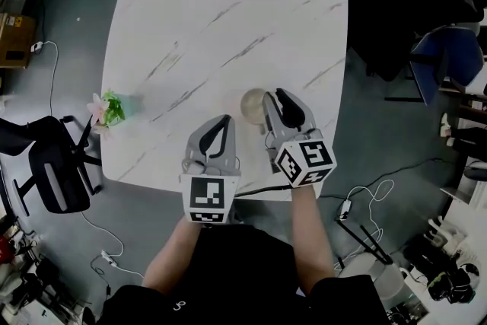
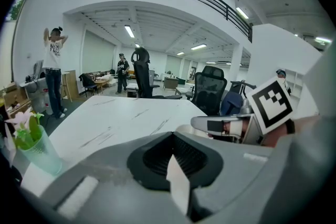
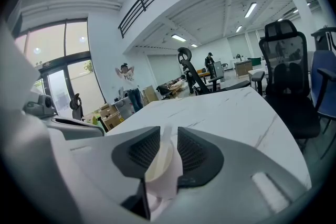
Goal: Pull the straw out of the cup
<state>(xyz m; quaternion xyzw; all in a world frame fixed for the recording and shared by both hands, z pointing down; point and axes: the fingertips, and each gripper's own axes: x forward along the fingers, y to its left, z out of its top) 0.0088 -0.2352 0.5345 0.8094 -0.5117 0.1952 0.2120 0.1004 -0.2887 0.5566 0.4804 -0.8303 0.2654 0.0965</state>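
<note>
A beige cup (image 1: 252,104) stands on the white marble table (image 1: 213,19), near its front right edge. My right gripper (image 1: 274,97) hovers just right of the cup and partly covers it. In the right gripper view its jaws (image 3: 165,145) stand a little apart. Through the gap I see the cup (image 3: 157,168) and a white straw (image 3: 166,132) rising from it. The pads do not visibly press on either. The head view does not show the straw. My left gripper (image 1: 223,120) hangs over the table's front edge, left of the cup, its tips (image 2: 172,137) together on nothing.
A green cup of flowers (image 1: 114,109) (image 2: 34,150) stands at the table's left edge. A black office chair (image 1: 53,171) sits on the floor to the left and a blue one (image 1: 445,57) to the right. Cables lie on the floor near the front.
</note>
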